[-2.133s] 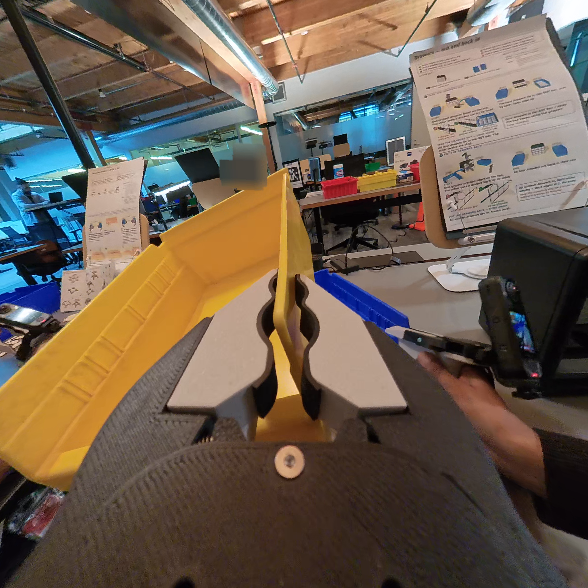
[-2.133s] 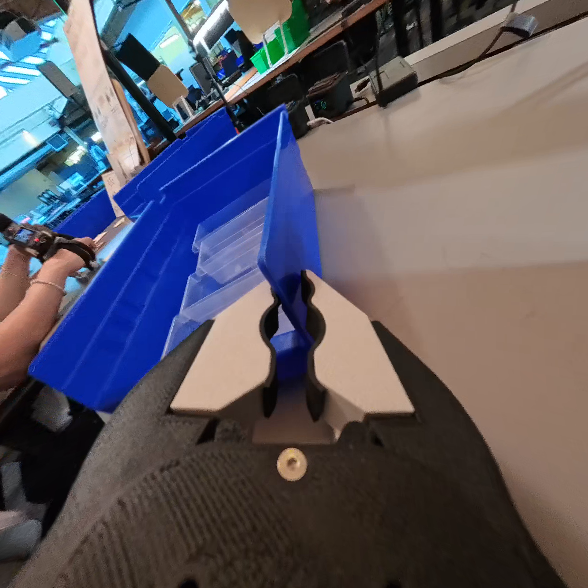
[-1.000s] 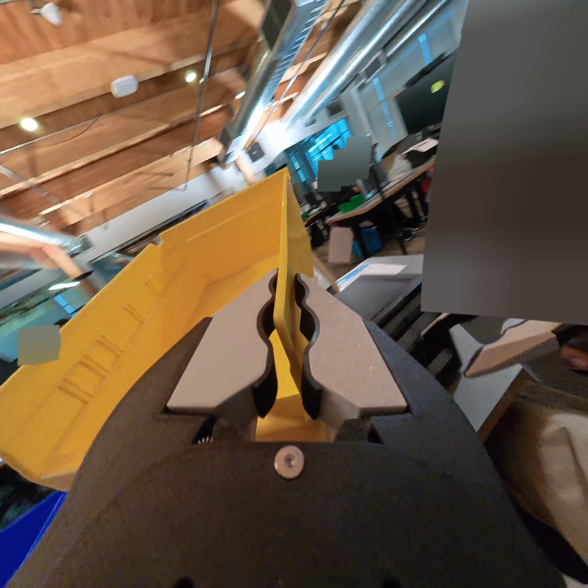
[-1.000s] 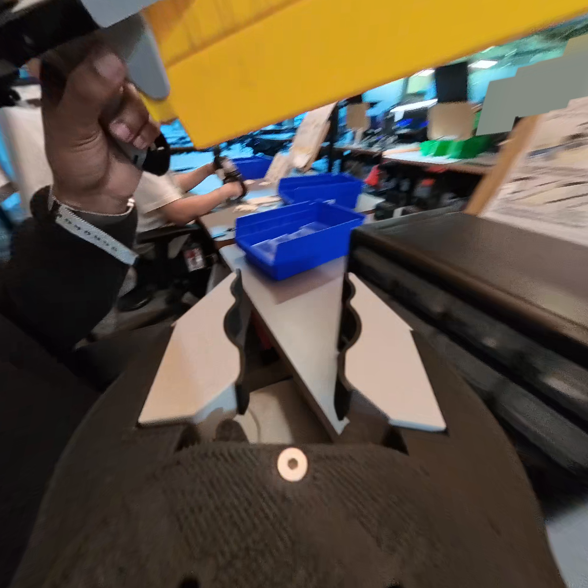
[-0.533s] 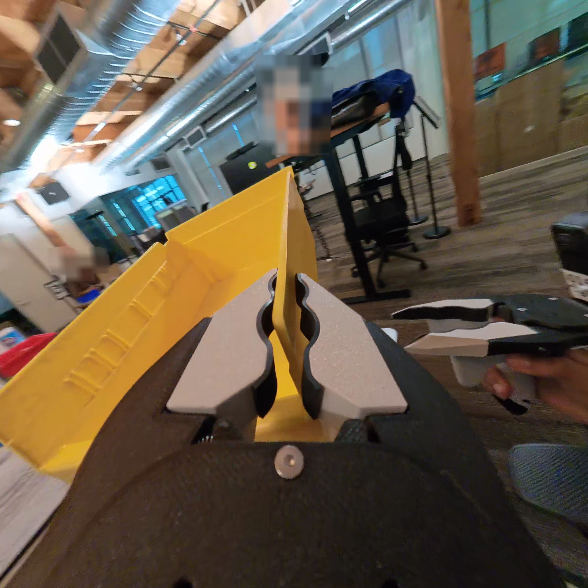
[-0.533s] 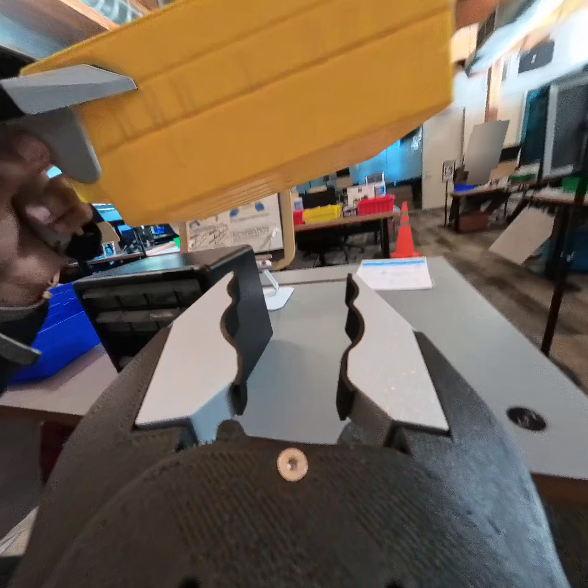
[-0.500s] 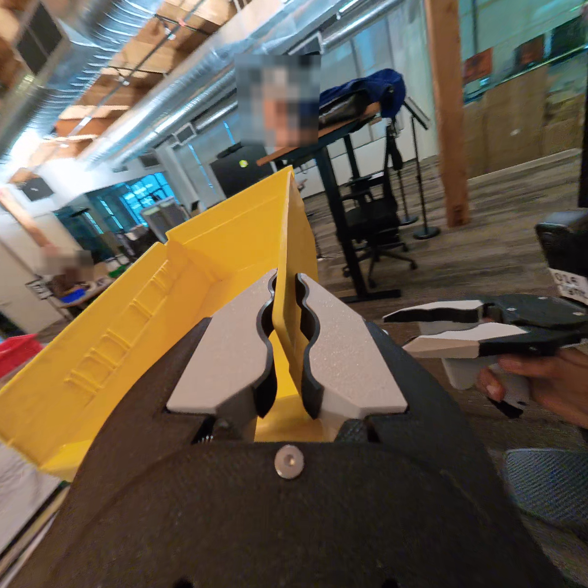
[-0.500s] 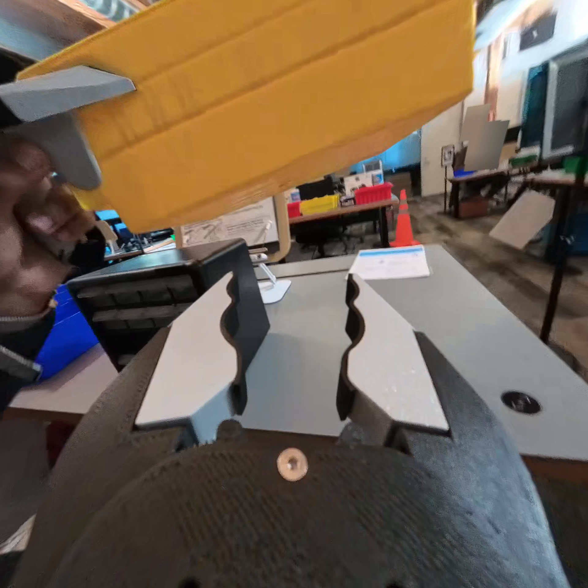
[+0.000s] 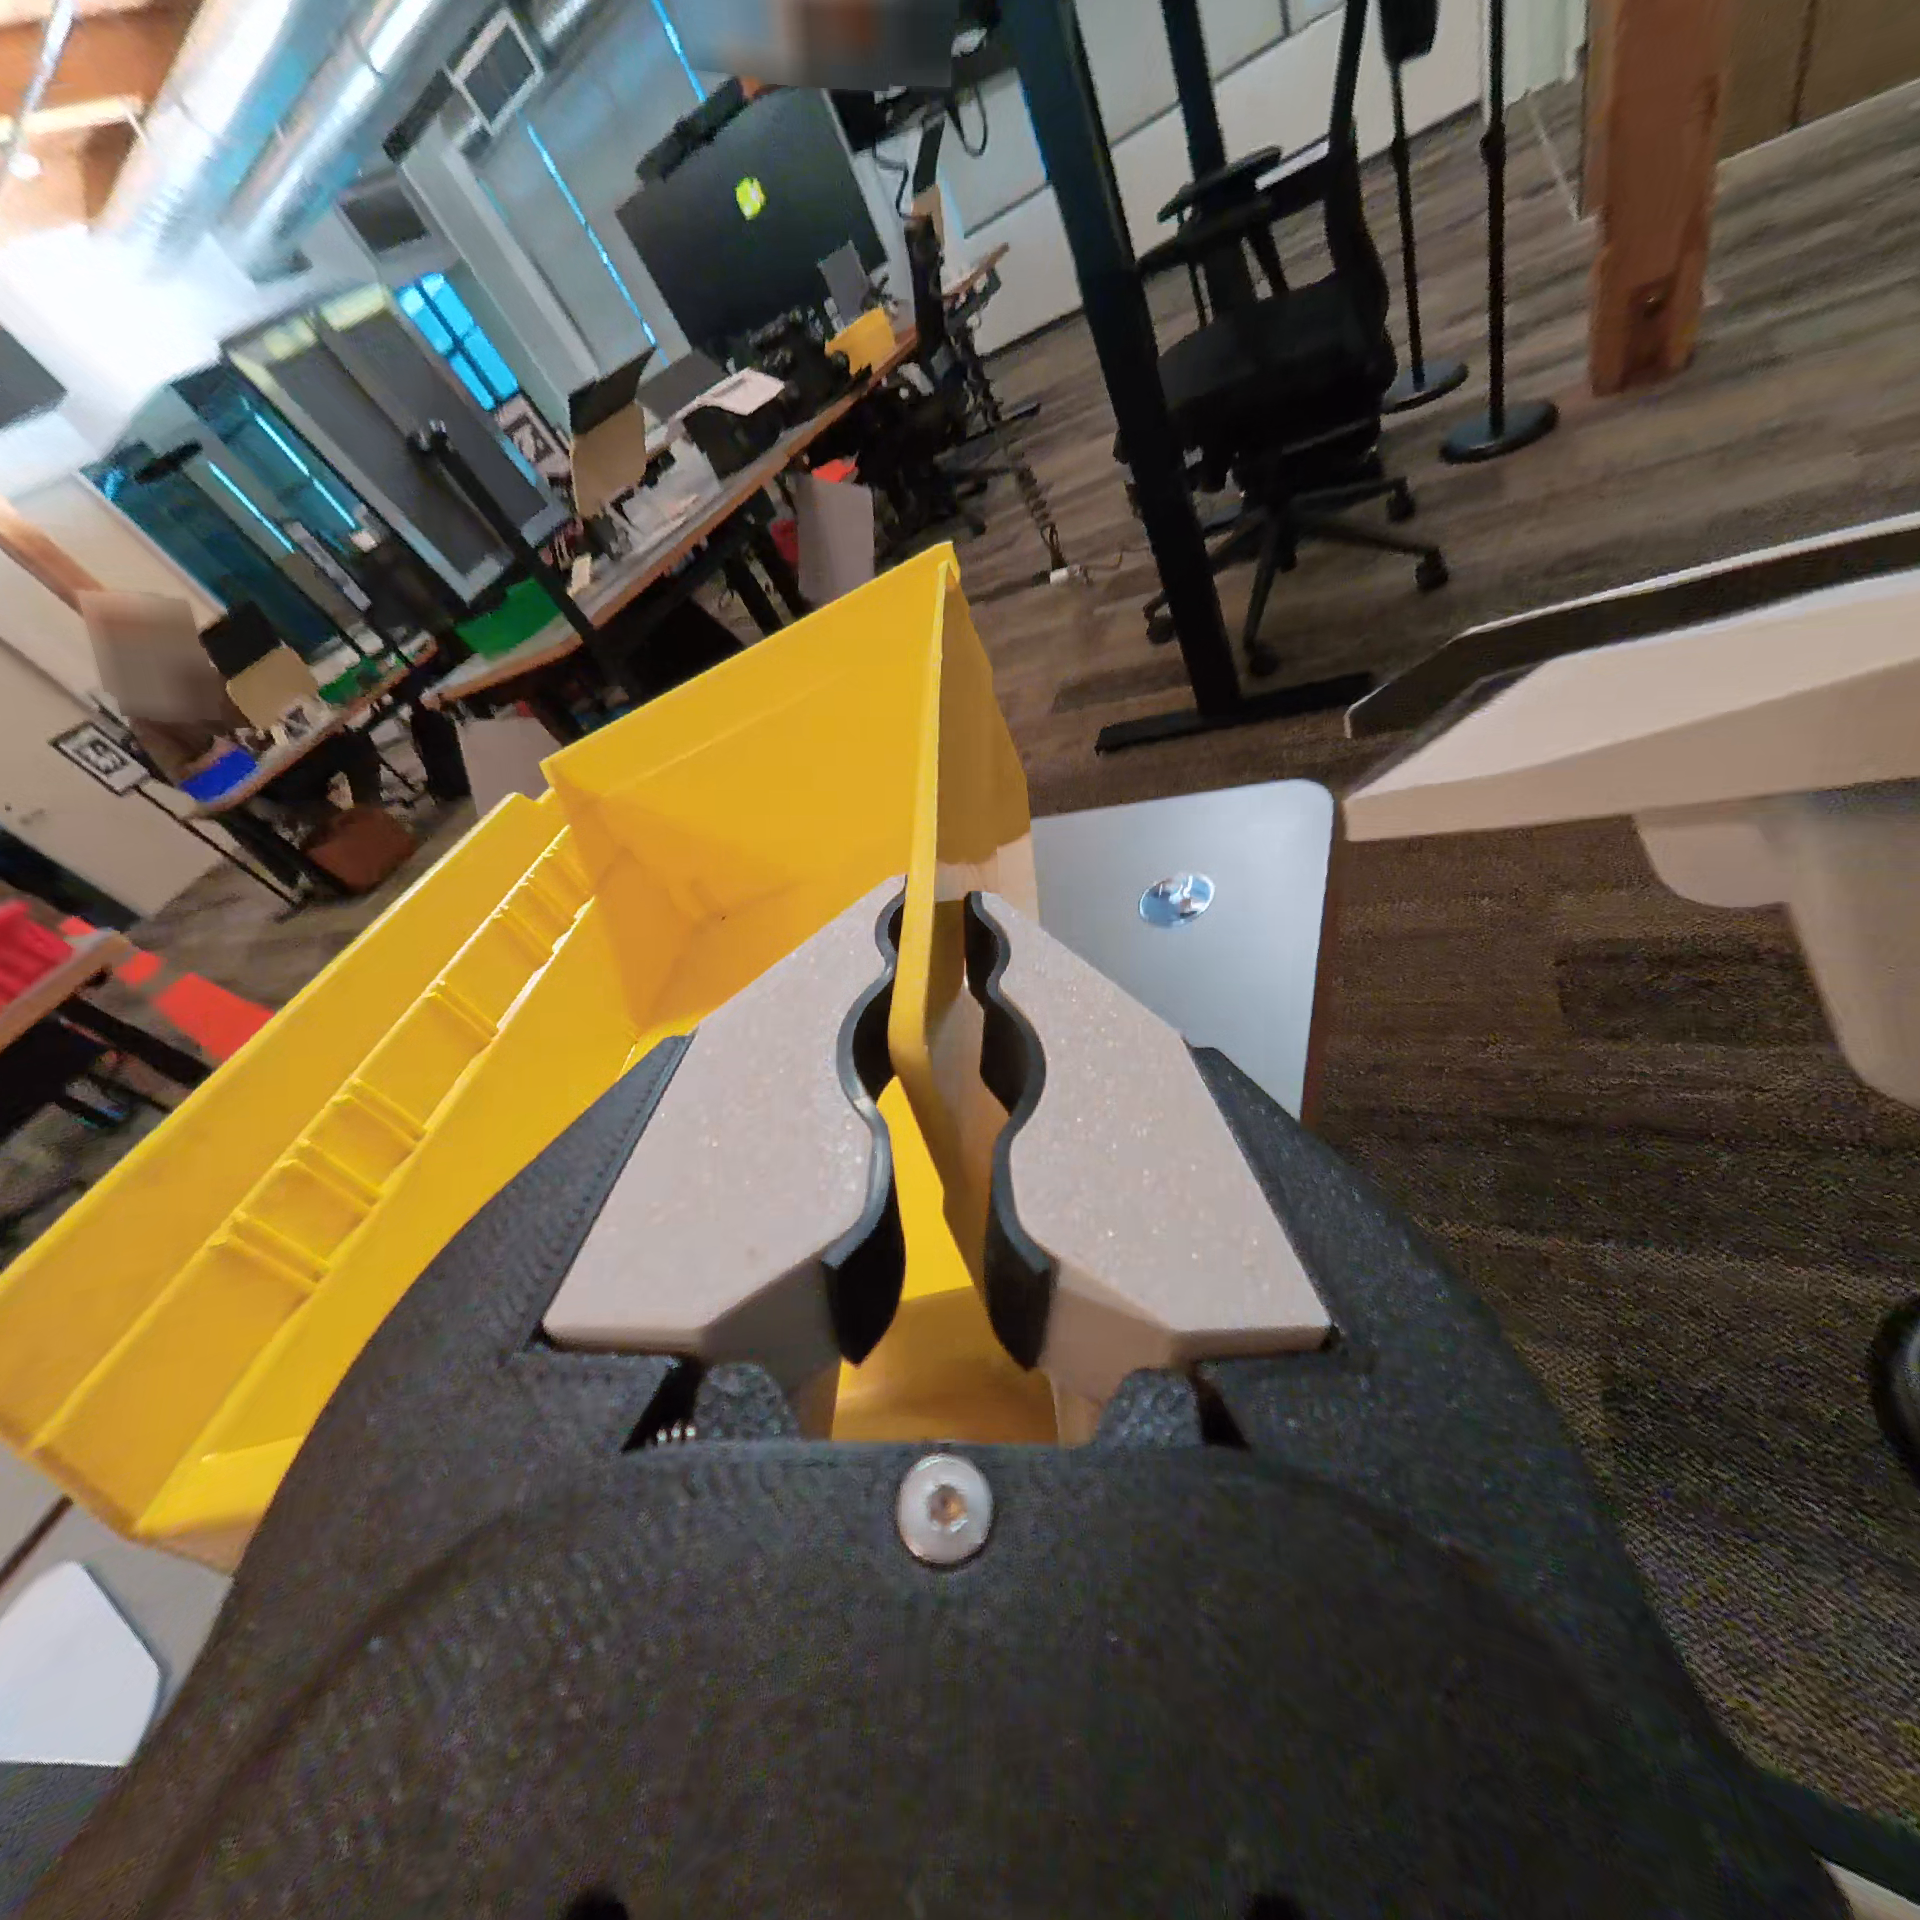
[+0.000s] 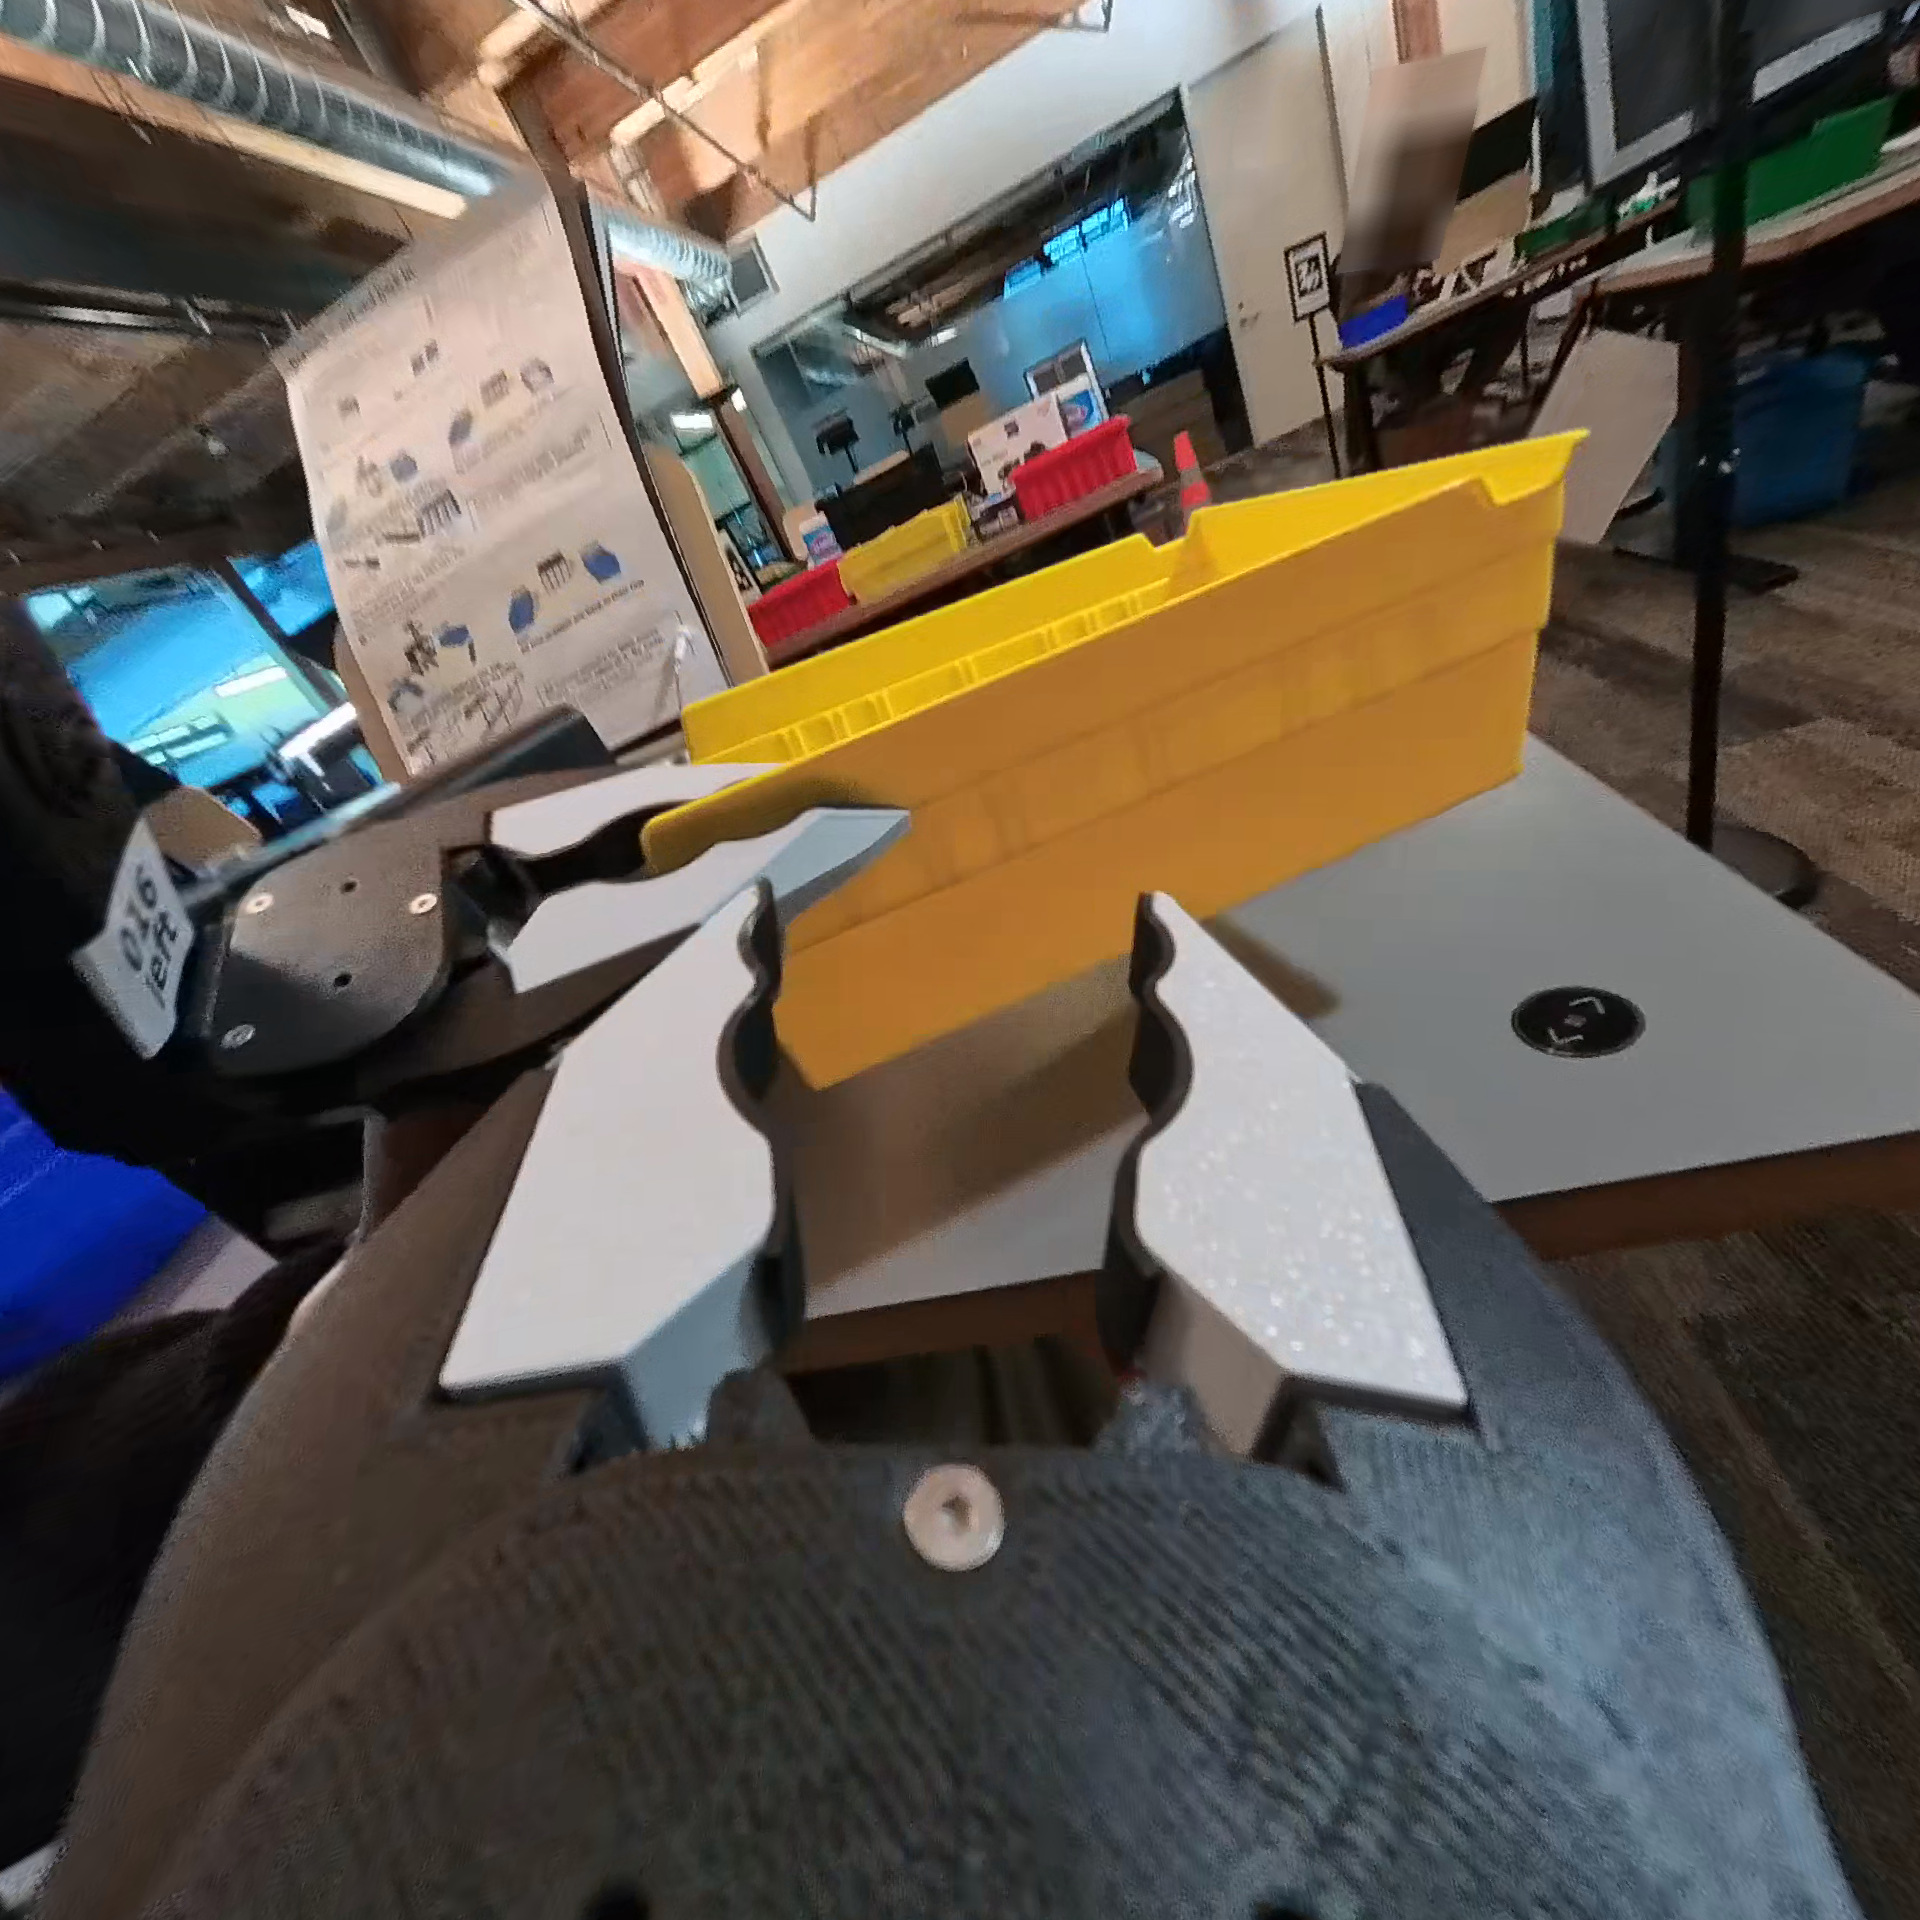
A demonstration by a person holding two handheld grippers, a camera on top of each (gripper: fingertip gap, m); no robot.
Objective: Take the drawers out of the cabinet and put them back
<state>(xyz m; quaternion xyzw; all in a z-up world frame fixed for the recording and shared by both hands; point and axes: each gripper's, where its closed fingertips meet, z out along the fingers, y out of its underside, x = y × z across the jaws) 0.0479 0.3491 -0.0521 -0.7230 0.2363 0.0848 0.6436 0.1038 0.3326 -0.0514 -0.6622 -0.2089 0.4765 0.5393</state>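
Note:
My left gripper [image 9: 932,904] is shut on the thin side wall of an empty yellow bin [image 9: 416,1039]. In the right wrist view the yellow bin [image 10: 1195,779] is tilted low over the grey table [image 10: 1558,1091], near corner lowest; whether it touches I cannot tell. The left gripper [image 10: 707,842] clamps its near end there. My right gripper [image 10: 951,904] is open and empty, just in front of the bin. One of its grey fingers [image 9: 1610,727] shows at the right of the left wrist view. No drawers or cabinet show clearly.
A blue bin [image 10: 62,1247] sits at the far left. An instruction poster [image 10: 468,520] stands behind the left gripper. The table has a round black grommet [image 10: 1577,1021] and a rounded corner [image 9: 1195,935]. Beyond it are carpet, office chairs [image 9: 1299,416] and other desks.
The left gripper has swung the yellow bin from up high down to just over the grey table. The right gripper has let go of the blue bin and stayed open.

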